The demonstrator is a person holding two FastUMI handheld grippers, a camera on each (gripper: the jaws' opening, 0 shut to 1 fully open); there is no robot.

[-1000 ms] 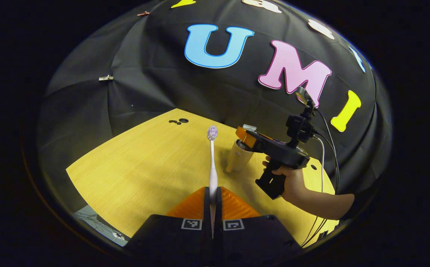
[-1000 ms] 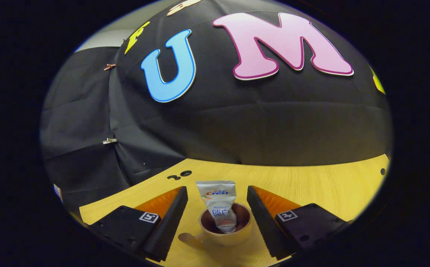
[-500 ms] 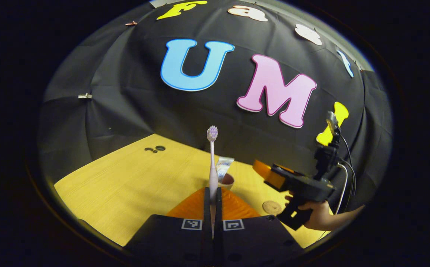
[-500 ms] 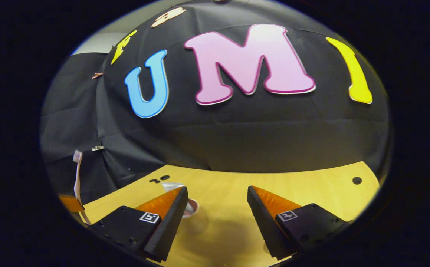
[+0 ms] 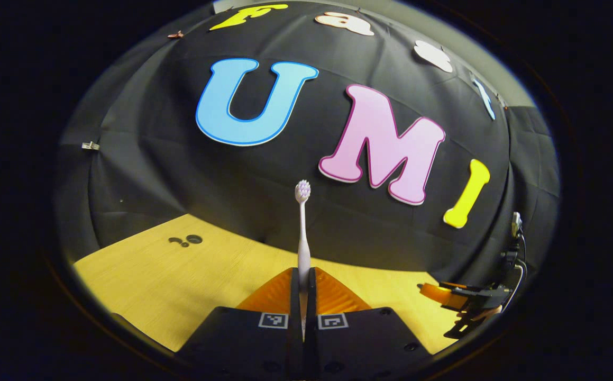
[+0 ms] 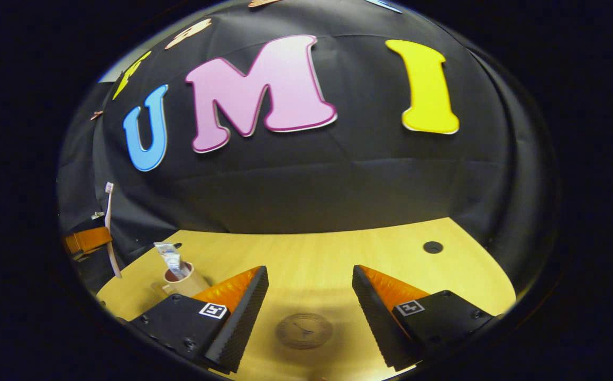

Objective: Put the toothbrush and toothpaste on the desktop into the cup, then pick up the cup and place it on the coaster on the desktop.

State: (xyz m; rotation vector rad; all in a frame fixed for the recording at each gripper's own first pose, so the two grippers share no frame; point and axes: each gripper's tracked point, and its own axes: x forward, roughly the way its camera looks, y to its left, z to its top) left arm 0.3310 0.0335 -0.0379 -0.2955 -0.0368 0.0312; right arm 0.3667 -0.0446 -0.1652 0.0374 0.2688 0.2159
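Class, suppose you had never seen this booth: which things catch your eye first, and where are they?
A toothbrush stands upright, pinched in the left gripper, head up against the wall. On the wooden desktop, a cup holding the toothpaste sits off to the left, and a round coaster lies between the open right gripper's fingers.

Yellow wooden desktop (image 6: 327, 254) spreading ahead, round hole (image 6: 433, 247) far right in it, small holes (image 5: 187, 240) far left

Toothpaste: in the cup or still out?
In. The toothpaste stands in the cup, its top sticking out above the rim, in the right gripper view.
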